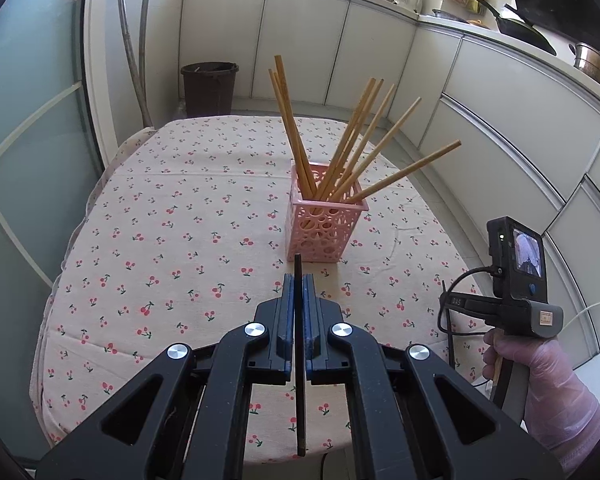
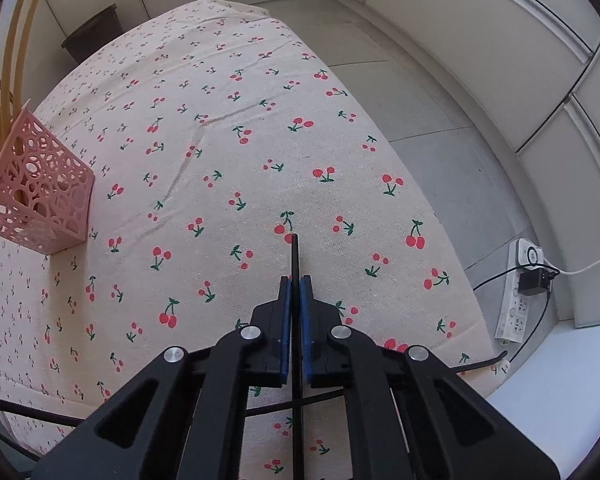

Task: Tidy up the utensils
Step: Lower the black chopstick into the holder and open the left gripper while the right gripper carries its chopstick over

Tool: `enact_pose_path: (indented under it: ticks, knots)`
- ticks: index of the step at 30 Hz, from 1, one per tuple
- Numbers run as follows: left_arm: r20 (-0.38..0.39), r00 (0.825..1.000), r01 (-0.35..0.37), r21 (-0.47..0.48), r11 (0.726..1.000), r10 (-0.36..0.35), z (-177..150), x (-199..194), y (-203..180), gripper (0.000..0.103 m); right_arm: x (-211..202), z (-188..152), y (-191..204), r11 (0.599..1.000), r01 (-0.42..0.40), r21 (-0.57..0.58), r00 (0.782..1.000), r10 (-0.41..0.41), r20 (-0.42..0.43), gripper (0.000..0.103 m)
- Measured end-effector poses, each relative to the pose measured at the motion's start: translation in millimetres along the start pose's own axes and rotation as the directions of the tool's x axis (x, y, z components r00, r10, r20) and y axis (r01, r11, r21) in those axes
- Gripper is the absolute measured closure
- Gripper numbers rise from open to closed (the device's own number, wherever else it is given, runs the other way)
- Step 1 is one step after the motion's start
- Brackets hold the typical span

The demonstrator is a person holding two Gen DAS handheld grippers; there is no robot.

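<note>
A pink perforated holder (image 1: 323, 224) stands on the cherry-print tablecloth (image 1: 172, 216) with several wooden chopsticks (image 1: 340, 148) leaning out of it. My left gripper (image 1: 299, 280) is shut on a black chopstick (image 1: 299, 360), just in front of the holder and above the cloth. The right gripper's body (image 1: 512, 304) shows at the right in the left wrist view. My right gripper (image 2: 295, 282) is shut on another black chopstick (image 2: 295, 264), over the cloth to the right of the holder (image 2: 36, 196).
White cabinets (image 1: 380, 48) run behind and to the right. A dark bin (image 1: 209, 88) stands on the floor beyond the table. A power strip (image 2: 520, 296) with cables lies on the floor past the table's right edge.
</note>
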State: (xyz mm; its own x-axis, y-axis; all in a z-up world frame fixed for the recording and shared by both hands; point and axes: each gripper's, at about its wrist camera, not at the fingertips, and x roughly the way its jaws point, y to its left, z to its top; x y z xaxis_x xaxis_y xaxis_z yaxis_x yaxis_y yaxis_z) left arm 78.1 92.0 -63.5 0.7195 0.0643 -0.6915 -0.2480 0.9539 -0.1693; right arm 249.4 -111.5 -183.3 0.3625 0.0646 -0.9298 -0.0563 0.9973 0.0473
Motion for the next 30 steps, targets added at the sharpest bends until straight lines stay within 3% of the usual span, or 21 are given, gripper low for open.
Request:
enact_pose_path:
  ticks: [5,11,15,21,24,30]
  knots:
    - [0.023,1.000,-0.004,-0.028,1.000,0.005,3,-8,10,0.100,-37,0,0,0.994,-0.106,0.004,0.991,0.105,0.087,0.098]
    - [0.056,0.998,0.012,-0.064,0.998,-0.008,9,-21,20,0.100,-97,-14,-16,0.976,-0.218,-0.021,0.957,0.218,0.192,0.098]
    - [0.084,0.996,0.025,-0.072,0.997,-0.018,14,-32,22,0.100,-134,-28,-25,0.968,-0.243,-0.064,0.934,0.251,0.255,0.098]
    - [0.132,0.991,0.031,-0.080,0.996,-0.020,29,-46,25,0.100,-198,-40,-24,0.944,-0.299,-0.137,0.872,0.329,0.362,0.098]
    - [0.164,0.986,0.044,-0.090,0.995,-0.028,42,-54,26,0.100,-220,-33,-29,0.931,-0.341,-0.131,0.842,0.365,0.398,0.098]
    - [0.223,0.974,0.055,-0.084,0.995,-0.035,65,-68,24,0.100,-260,-7,-37,0.881,-0.458,-0.119,0.761,0.458,0.460,0.098]
